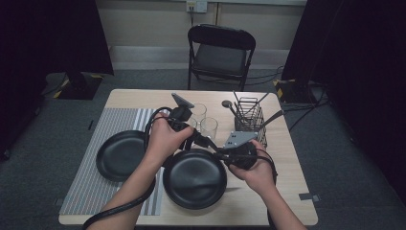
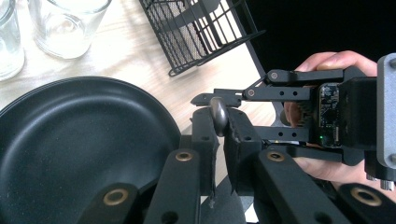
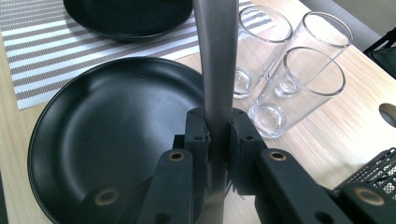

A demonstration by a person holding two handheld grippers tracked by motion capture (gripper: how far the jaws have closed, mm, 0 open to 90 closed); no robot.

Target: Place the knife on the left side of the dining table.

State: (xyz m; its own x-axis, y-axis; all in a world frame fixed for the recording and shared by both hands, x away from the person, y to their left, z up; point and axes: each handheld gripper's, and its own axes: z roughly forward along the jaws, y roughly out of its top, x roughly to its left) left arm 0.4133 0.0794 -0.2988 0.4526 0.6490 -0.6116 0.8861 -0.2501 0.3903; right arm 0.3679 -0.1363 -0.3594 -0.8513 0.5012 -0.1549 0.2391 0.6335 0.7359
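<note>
Metal utensil handle [image 3: 215,70] clamped in both tongs, left tongs [image 2: 219,122] pinching its rounded tip, right tongs [image 3: 217,135] gripping mid-shaft, above black plate [image 3: 107,135].

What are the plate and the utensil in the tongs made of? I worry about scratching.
Plate: matte black, with soft sheen on a smooth surface; perhaps glazed ceramic or melamine. Utensil handle: grey brushed metal by its dull reflective look, probably stainless steel.

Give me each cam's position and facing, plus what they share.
High view: above the person's side, facing forward and down on the table; forearms and both hands show.
Left gripper view: on the left gripper, looking along its jaws at a metal utensil they clamp; right hand behind.
Right gripper view: on the right gripper, jaws shut on the utensil, facing three glasses.
Shared: the black plate.
</note>
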